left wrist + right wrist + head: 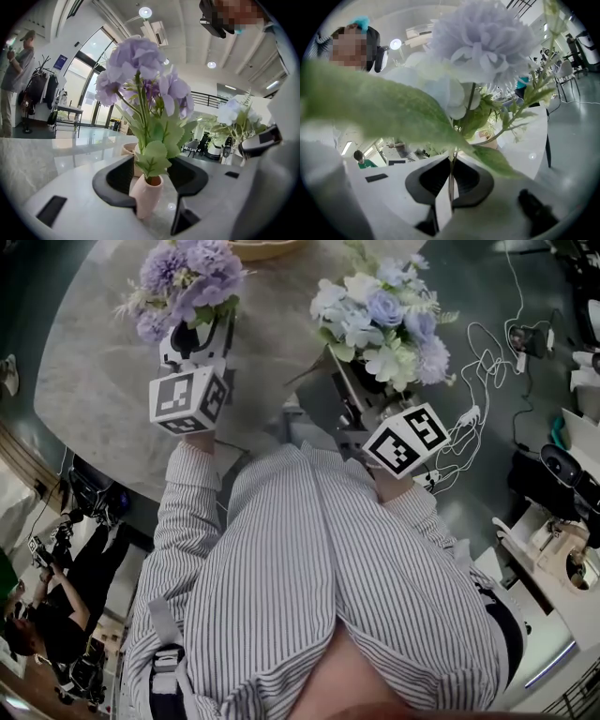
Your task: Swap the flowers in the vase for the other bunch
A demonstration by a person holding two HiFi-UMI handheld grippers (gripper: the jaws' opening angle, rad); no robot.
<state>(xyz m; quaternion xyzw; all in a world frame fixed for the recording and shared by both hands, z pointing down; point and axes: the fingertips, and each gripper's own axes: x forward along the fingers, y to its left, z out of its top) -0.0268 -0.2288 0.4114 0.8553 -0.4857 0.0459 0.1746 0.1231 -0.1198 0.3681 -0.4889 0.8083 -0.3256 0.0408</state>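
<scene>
A person in a striped shirt [309, 568] is standing over a pale marble table [98, 381], holding a gripper in each hand, in the head view. The left gripper [157, 198] is reaching in at the upper left of that frame, and its own view shows the jaws standing narrowly apart on either side of a small pink vase [146, 194]. The left jaw is lying against the vase wall, while a sliver of tabletop is showing between the vase and the right jaw. The vase is leaning slightly and carrying the purple bunch [140, 61], whose blooms are filling the upper middle of the left gripper view above serrated green leaves [154, 157].

At the upper right of the head view, near the table's right edge, the right gripper [451, 187] is holding the other bunch [380, 320], pale blue and white, well apart from the vase. In the right gripper view its jaws are pinching together on the thin stems [451, 171], with a large lilac-blue bloom [483, 42] and a blurred leaf [379, 108] crowding the lens.

White cables [487, 362] are trailing across the grey floor at the right of the head view. A bystander [16, 70] is standing at the upper left of the left gripper view.
</scene>
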